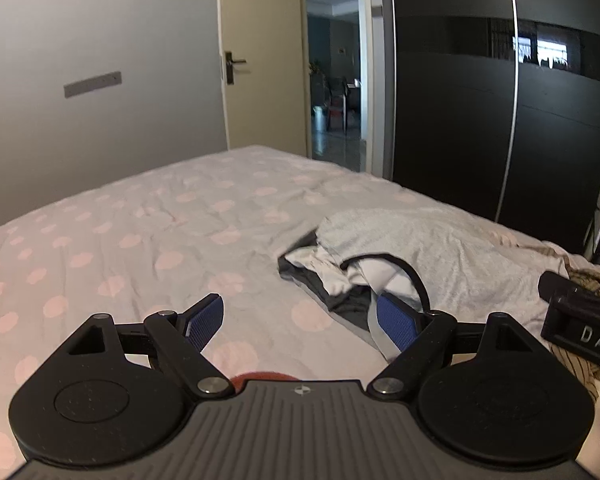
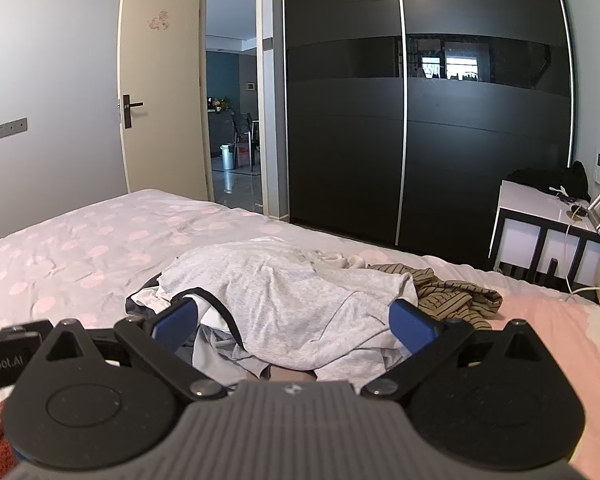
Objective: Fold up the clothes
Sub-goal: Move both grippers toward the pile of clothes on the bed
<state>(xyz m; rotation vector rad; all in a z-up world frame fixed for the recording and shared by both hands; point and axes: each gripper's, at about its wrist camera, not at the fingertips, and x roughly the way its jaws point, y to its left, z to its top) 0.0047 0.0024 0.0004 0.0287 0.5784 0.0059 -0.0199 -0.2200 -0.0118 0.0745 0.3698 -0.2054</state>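
Here the pale grey garment (image 2: pixel 284 292) lies in a loose heap on the bed (image 2: pixel 80 248), directly ahead of the right hand-held gripper (image 2: pixel 294 326), and its near hem falls between that gripper's two blue pads (image 2: pixel 410 326). The pads stand wide apart and clamp nothing, though whether either one touches the cloth cannot be told. From the left wrist view the same garment (image 1: pixel 440 248) sits ahead and to the right of the left hand-held gripper (image 1: pixel 300 326), whose blue pads (image 1: pixel 206 320) are likewise spread wide with nothing between them but bare sheet. Its right pad lies in front of a white and dark grey piece (image 1: pixel 332 276) with a black-trimmed edge that spills from under the grey heap on its left side; contact there cannot be judged. To the right of the grey garment, beyond the right hand-held gripper's right pad, lies a crumpled olive striped garment (image 2: pixel 456 292). The sheet is pale with pink dots. Far ahead of both grippers stand a dark sliding wardrobe (image 2: pixel 440 120) and an open cream door (image 2: pixel 160 80). A white bedside cabinet (image 2: pixel 540 216) stands well off to the right.
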